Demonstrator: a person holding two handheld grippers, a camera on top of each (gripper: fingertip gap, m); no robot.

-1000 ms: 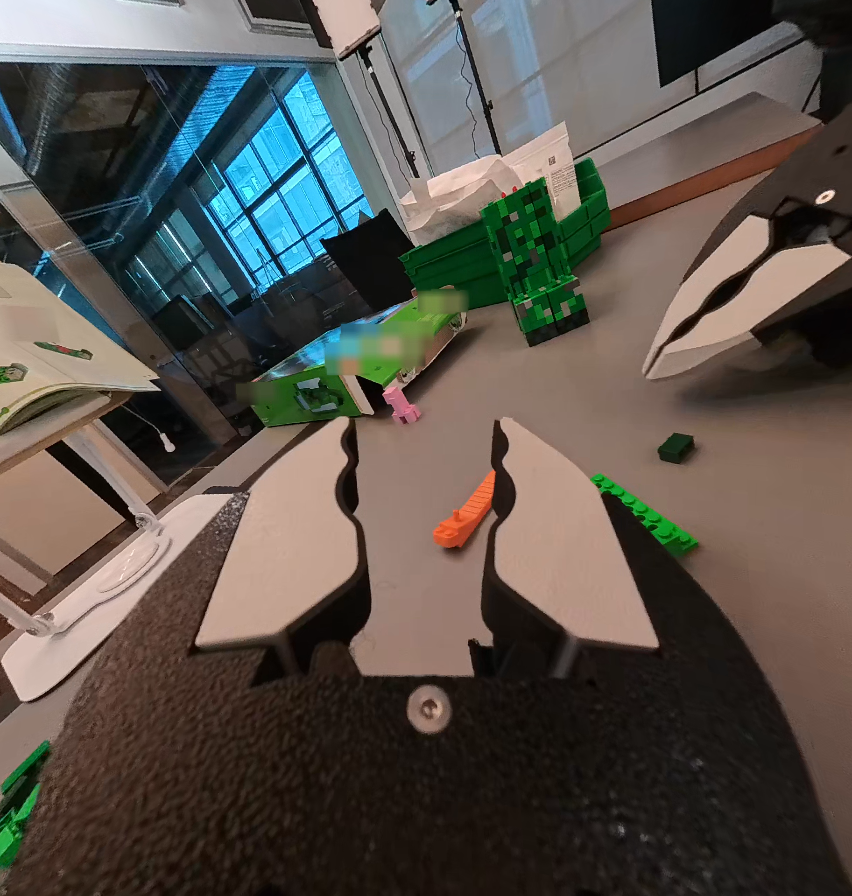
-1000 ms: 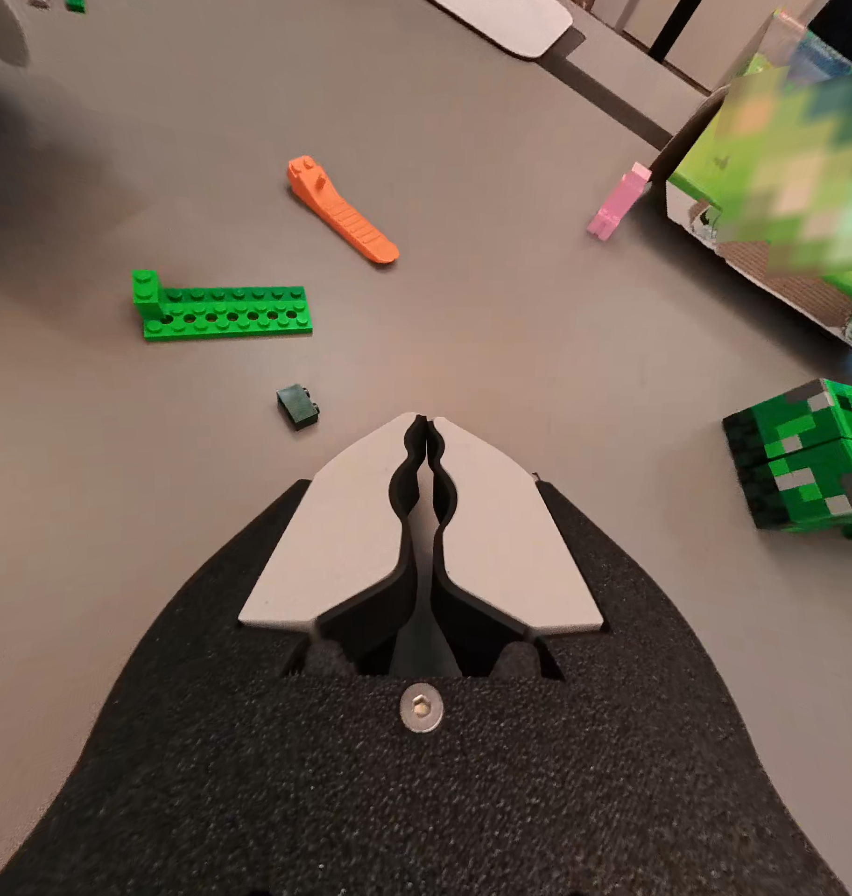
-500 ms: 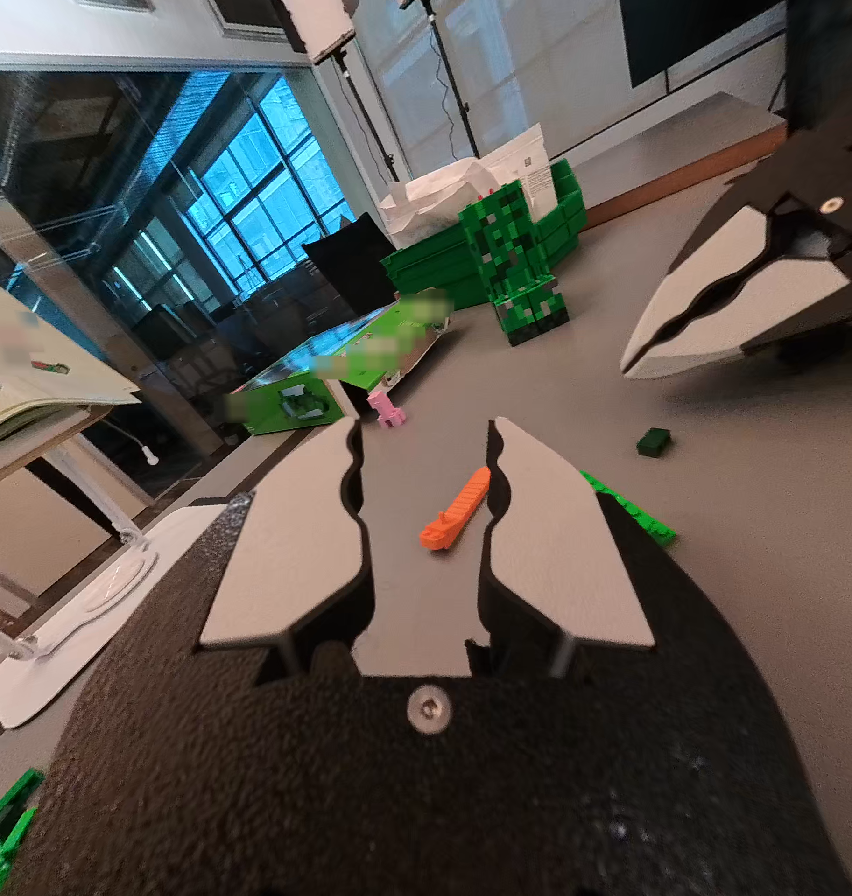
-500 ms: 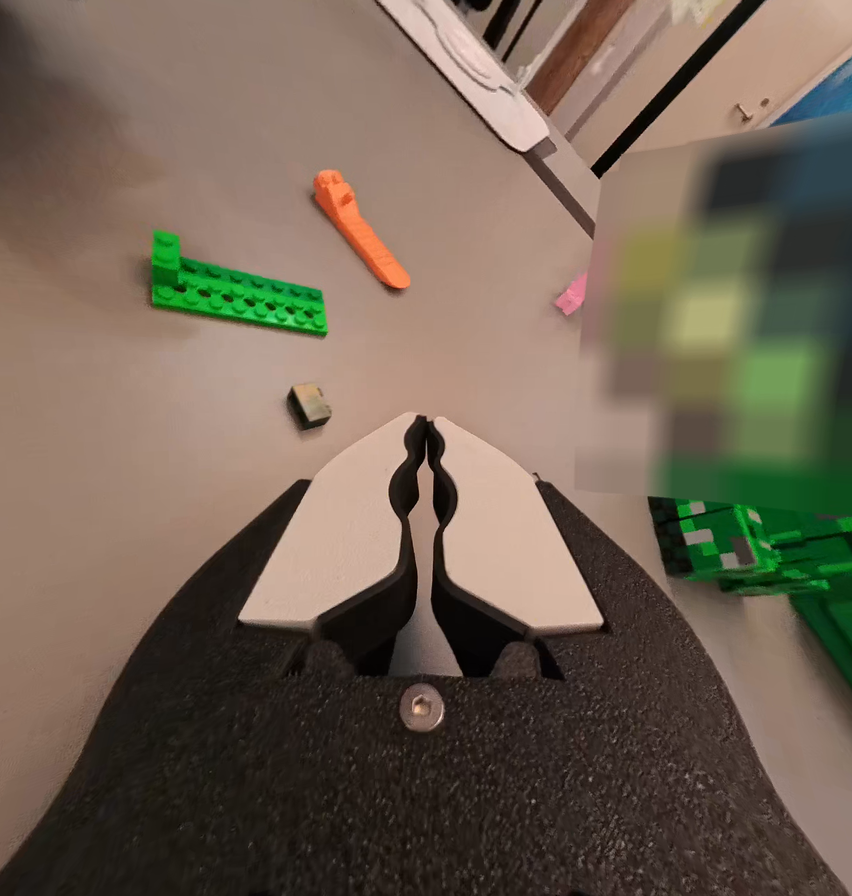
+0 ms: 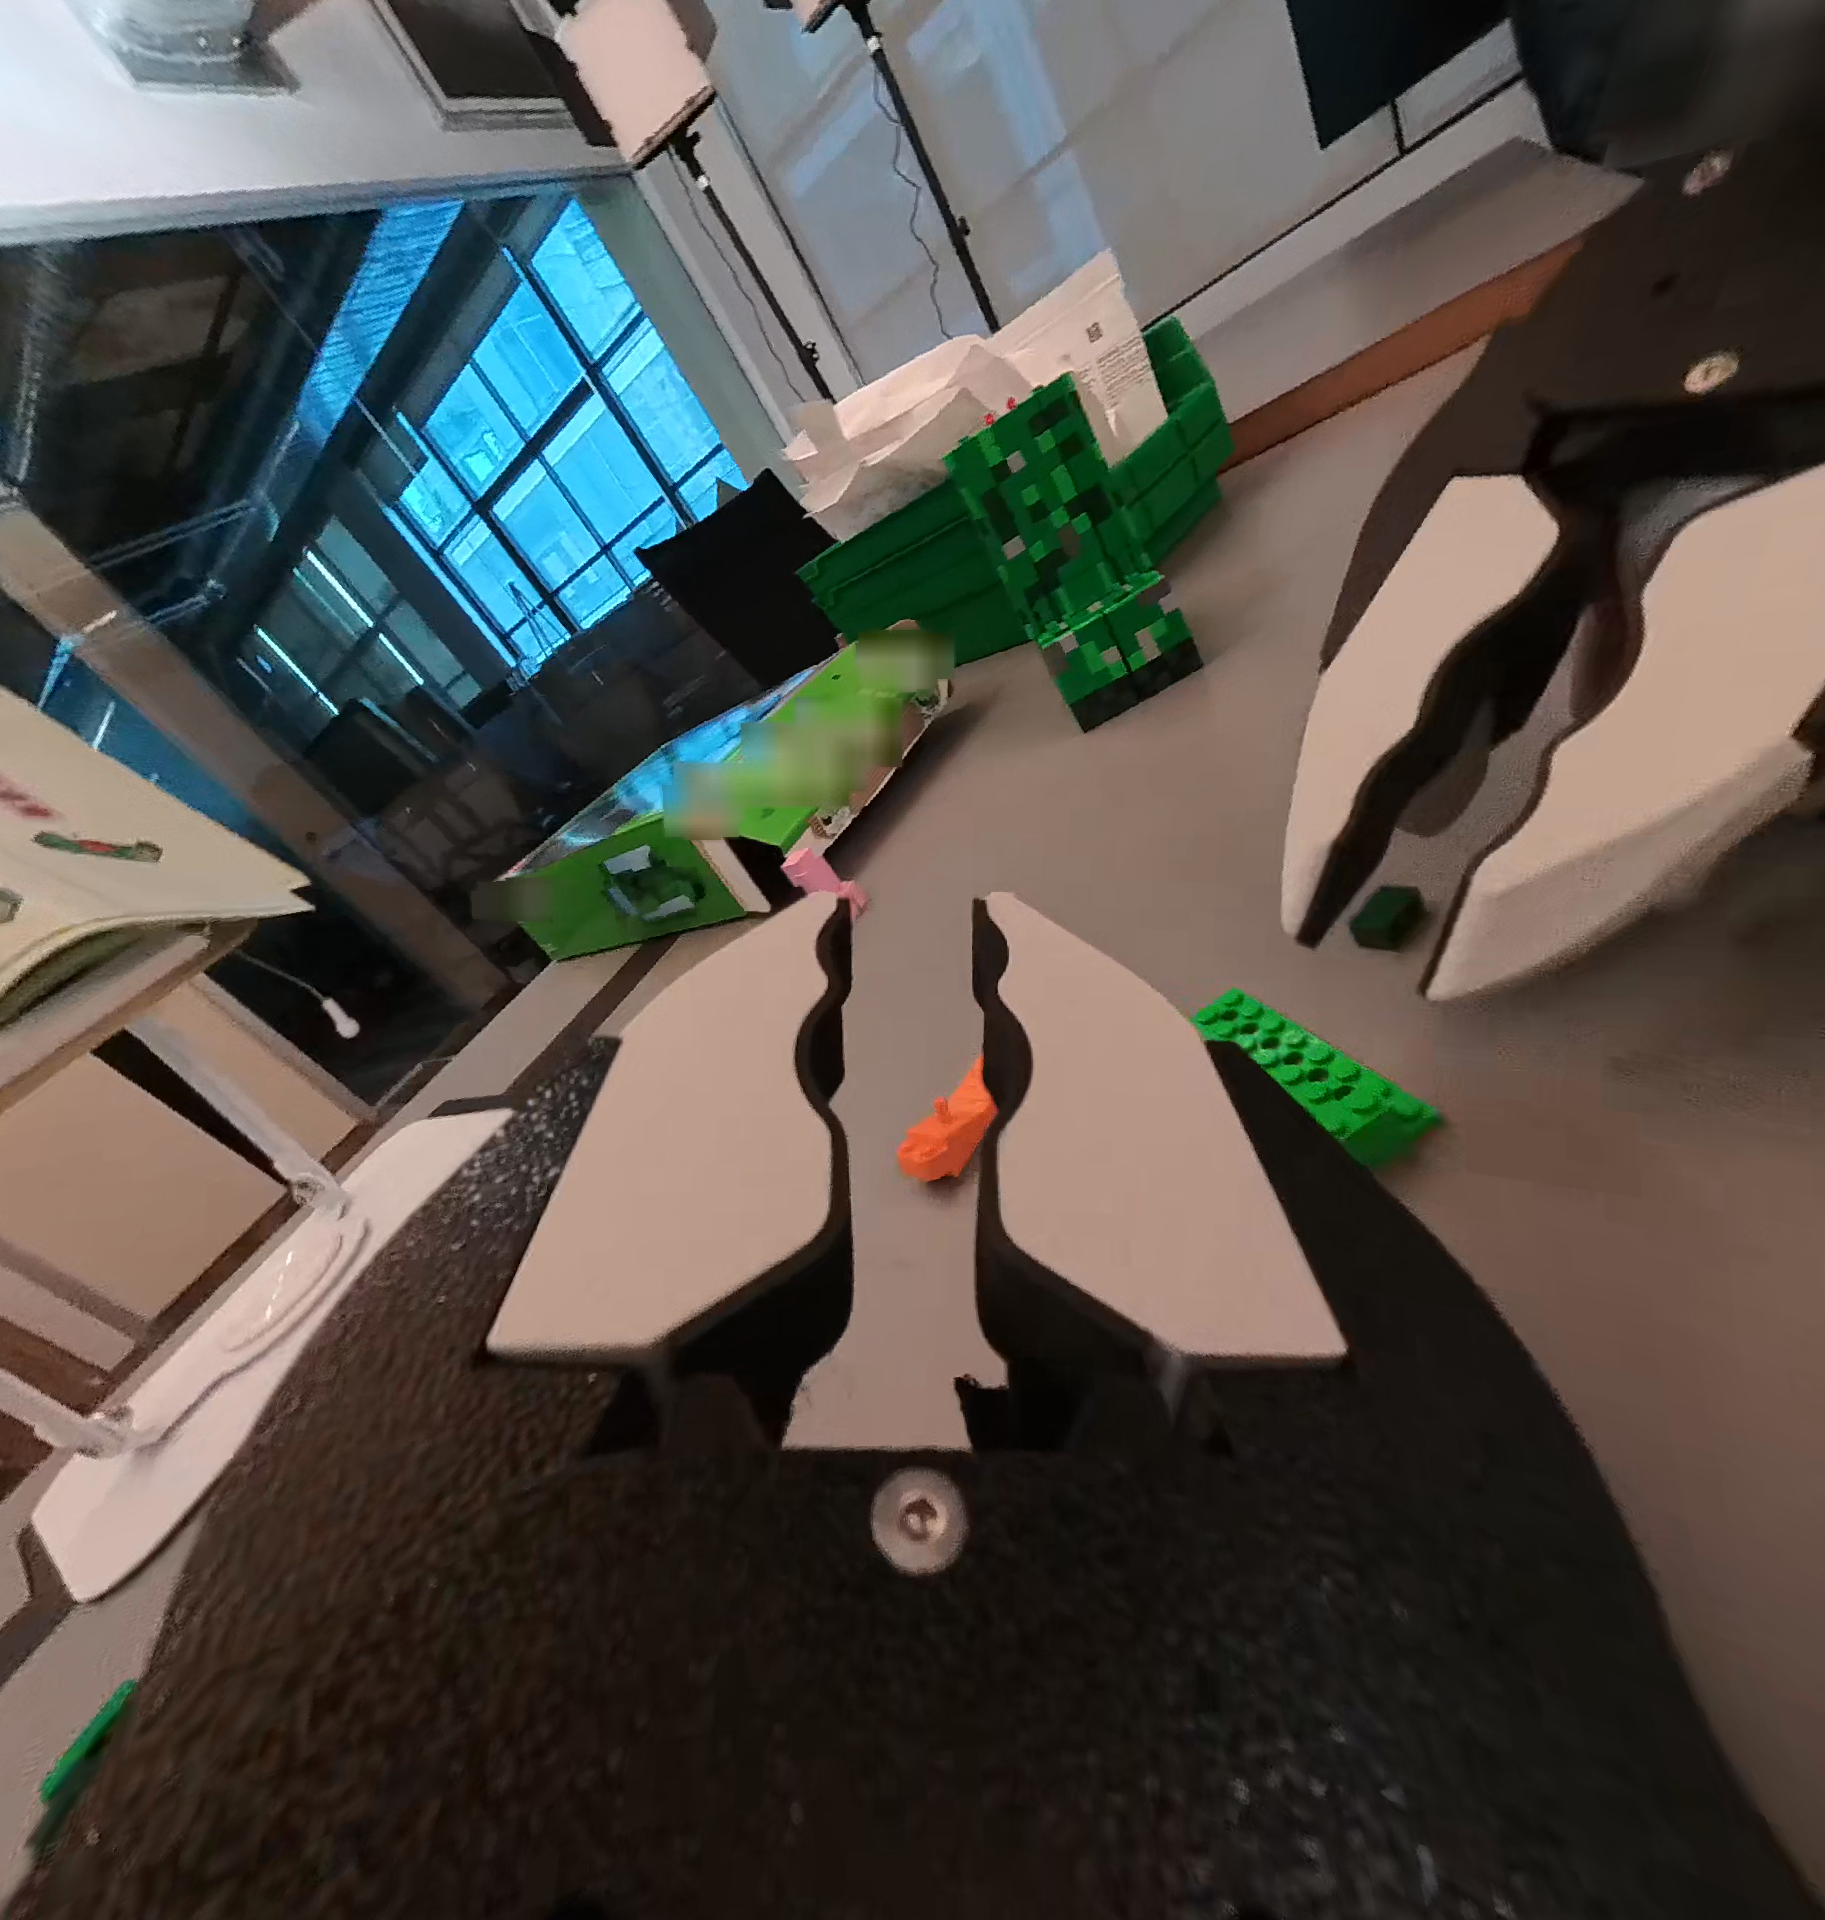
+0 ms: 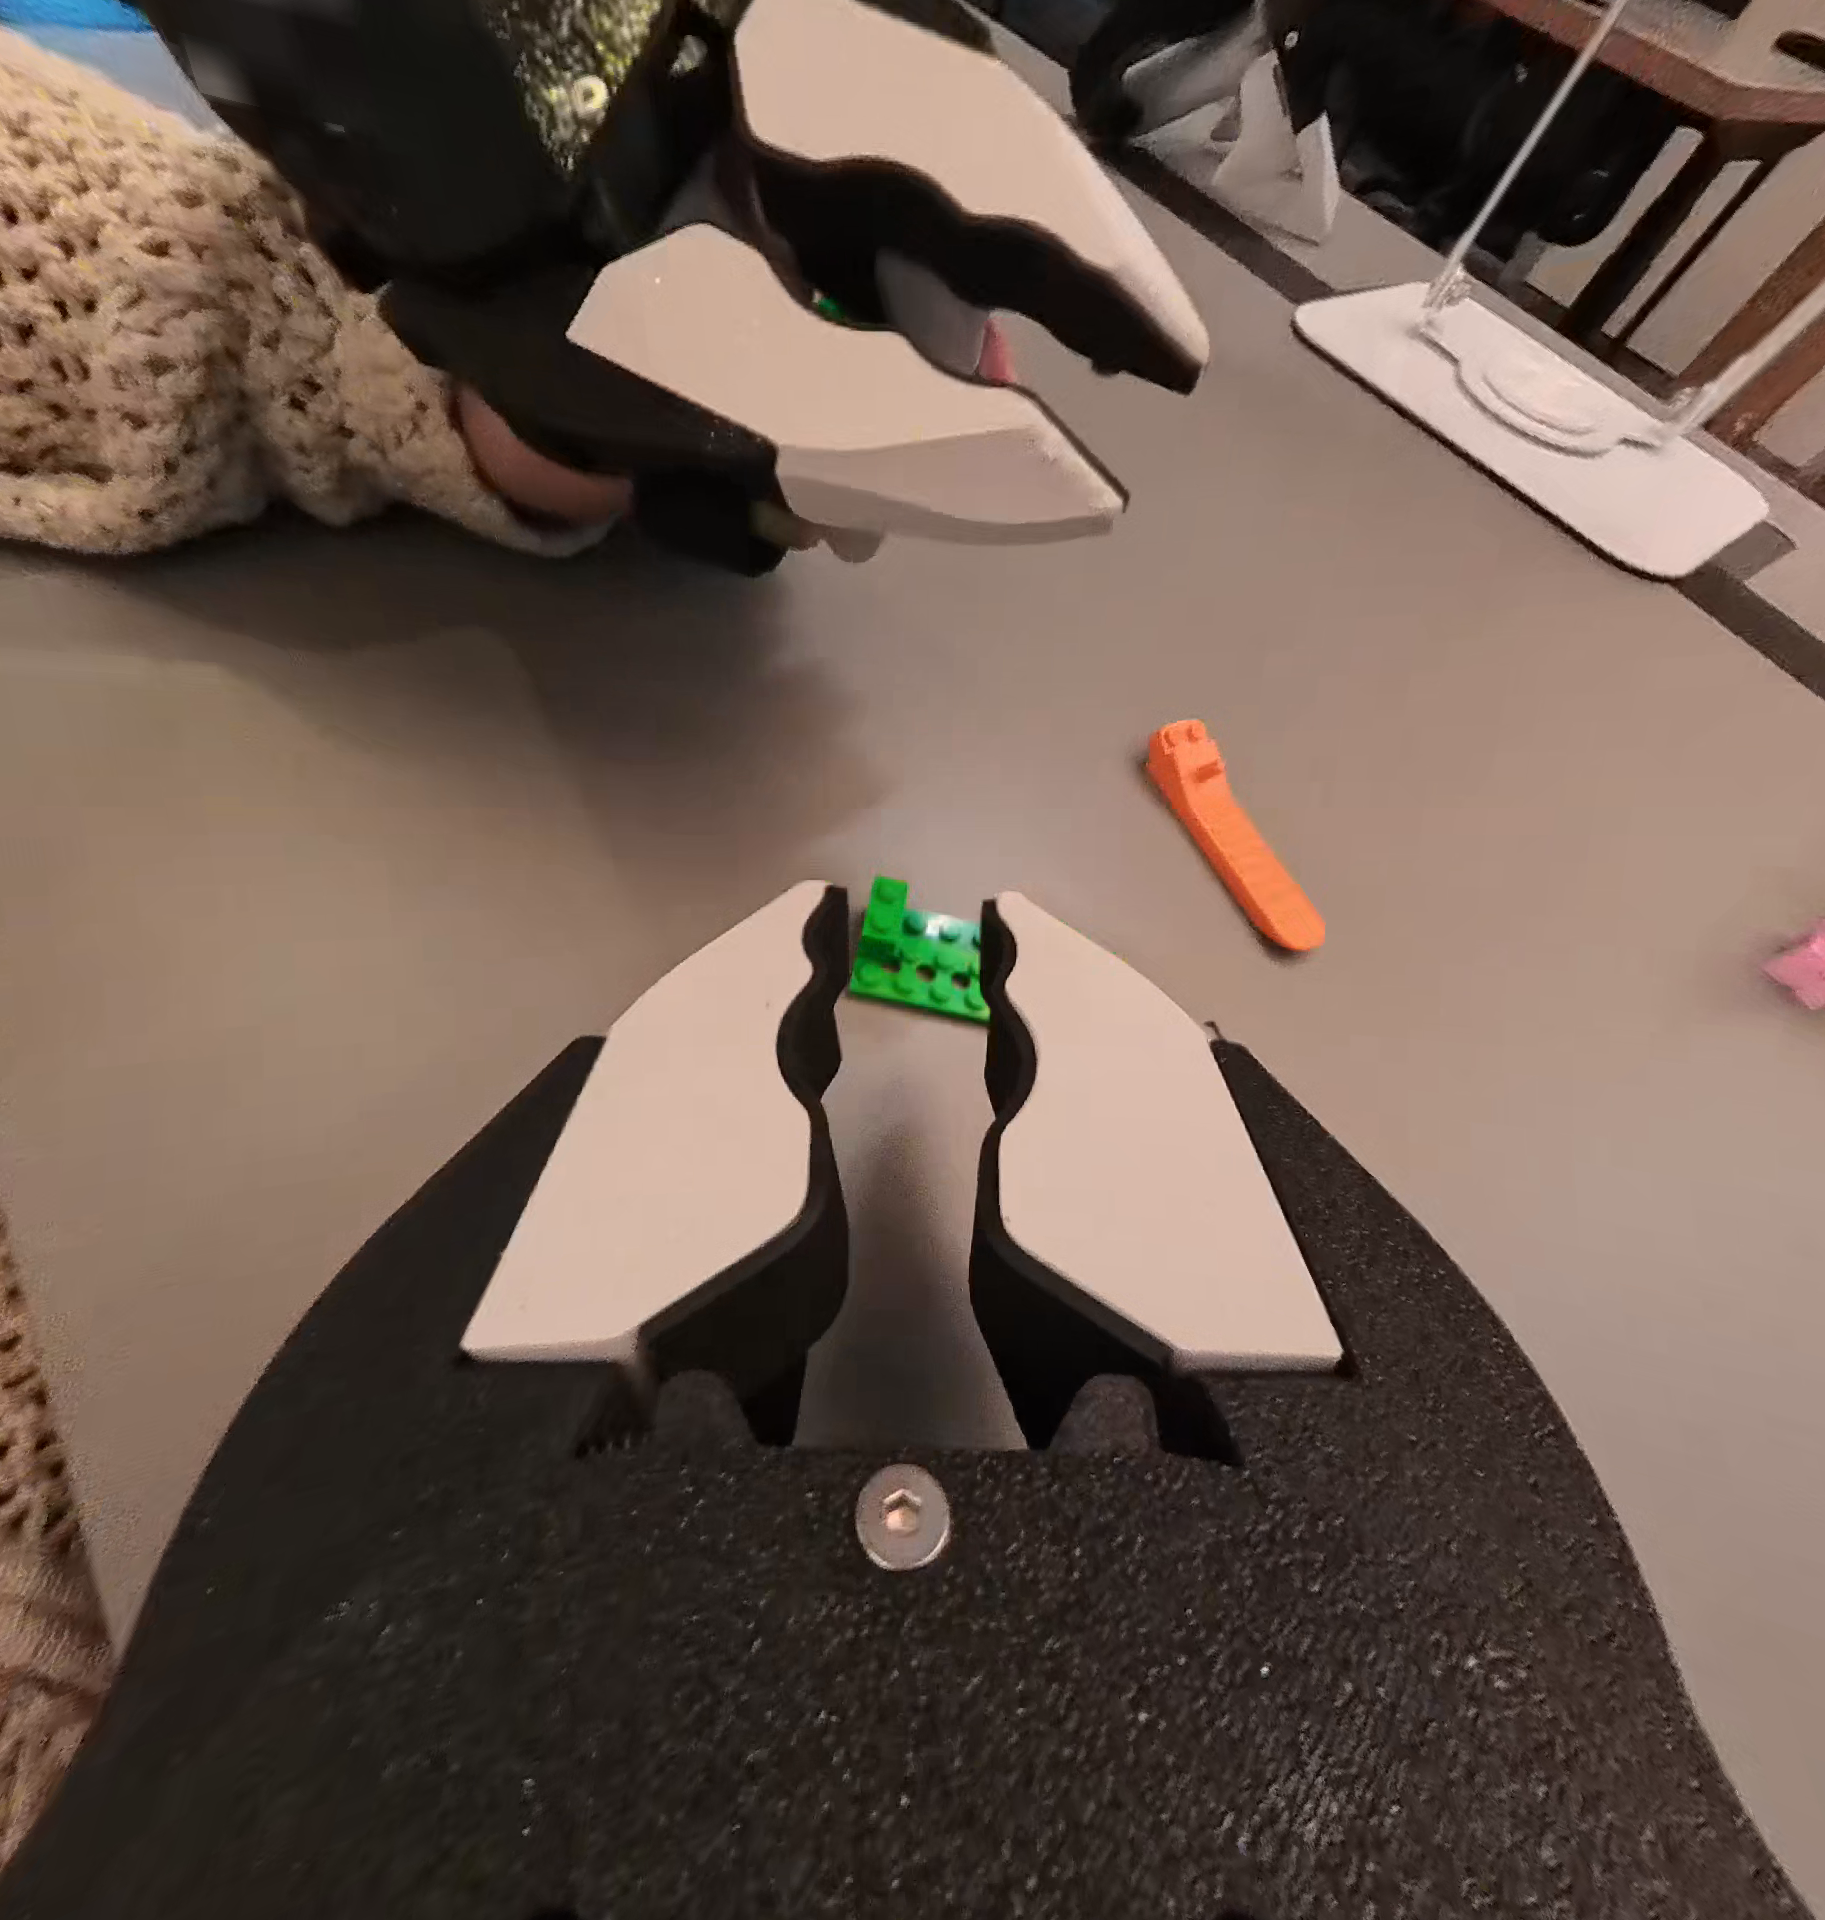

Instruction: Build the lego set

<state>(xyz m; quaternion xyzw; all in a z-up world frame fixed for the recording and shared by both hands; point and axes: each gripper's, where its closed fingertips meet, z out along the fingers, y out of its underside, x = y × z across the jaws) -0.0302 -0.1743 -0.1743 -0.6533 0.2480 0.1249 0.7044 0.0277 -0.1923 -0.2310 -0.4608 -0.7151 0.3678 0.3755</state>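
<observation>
The small dark green brick (image 5: 1387,918) lies on the grey desk (image 5: 1614,1247), sitting in the gap between the spread fingertips of the right tongs (image 5: 1373,956), which point down at it from above; whether either fingertip touches it cannot be told. Just beside it lies the bright green studded plate (image 5: 1313,1075), flat on the desk, with one small green block standing on its end (seen in the right wrist view, where the plate (image 6: 923,961) shows between the fingertips of the right tongs (image 6: 913,904)). The dark brick itself is hidden in that view.

The orange brick separator (image 6: 1235,852) lies flat near the plate, apart from it. In the left wrist view its thick end (image 5: 947,1138) shows in the gap of the left tongs (image 5: 908,909), which hang above the desk with their fingers apart and nothing between them. The right wrist view also shows the left tongs (image 6: 1157,436) farther off, gaping and empty, held by a person in a knitted cream sleeve (image 6: 118,343).

A small pink piece (image 5: 823,878) rests near the green set box (image 5: 627,899), which lies on its side. Behind it stands a built green blocky figure (image 5: 1079,561), upright, in front of green trays (image 5: 918,582) and white paper bags (image 5: 949,395). An open instruction booklet (image 5: 66,883) sits on a stand with a white base (image 5: 233,1382) at the desk's edge.
</observation>
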